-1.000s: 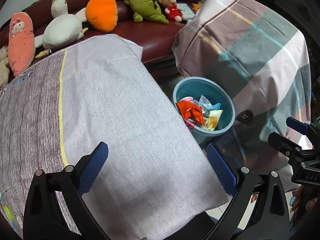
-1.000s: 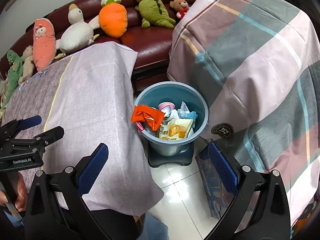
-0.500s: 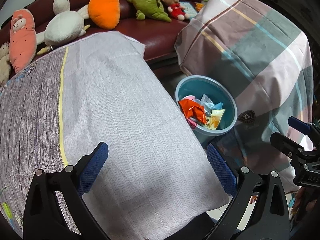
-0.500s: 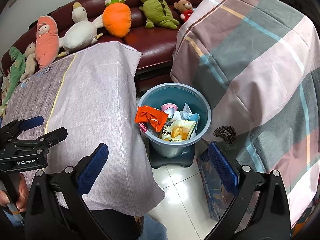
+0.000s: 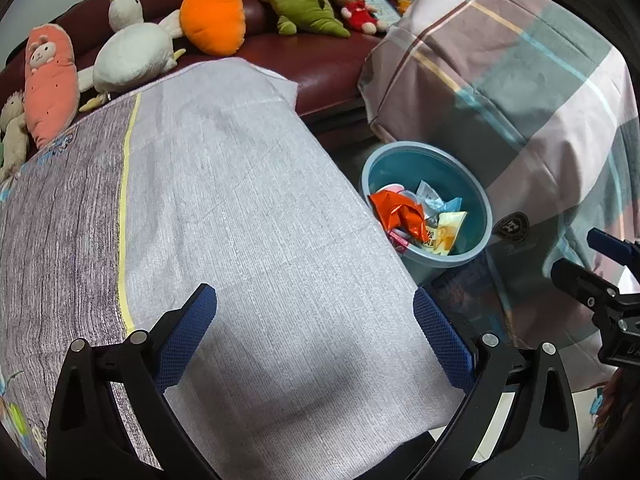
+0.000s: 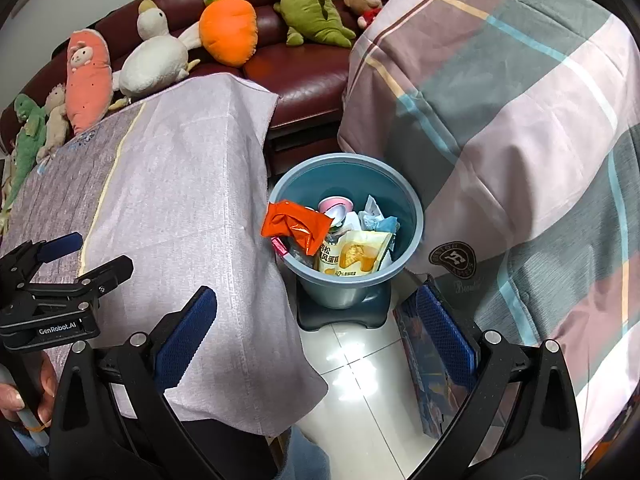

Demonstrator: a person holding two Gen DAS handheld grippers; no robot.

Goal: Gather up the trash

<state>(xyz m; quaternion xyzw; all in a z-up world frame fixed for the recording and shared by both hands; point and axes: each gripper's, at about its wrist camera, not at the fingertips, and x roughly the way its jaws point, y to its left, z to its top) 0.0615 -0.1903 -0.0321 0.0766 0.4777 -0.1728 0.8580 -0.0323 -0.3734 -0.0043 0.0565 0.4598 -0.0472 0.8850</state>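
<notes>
A blue bin stands on the floor between the cloth-covered table and a plaid-covered block. It holds an orange wrapper, a yellow snack packet, a pink cup and other wrappers. The bin also shows in the left wrist view. My left gripper is open and empty above the table cloth. My right gripper is open and empty above the floor, in front of the bin.
A dark red sofa with several plush toys runs along the back. A plaid sheet covers a tall block at the right. A dark box leans by it on the white tiled floor.
Both grippers have drifted slightly, so the bin and sofa sit a little differently in view. Both stay open and empty.
</notes>
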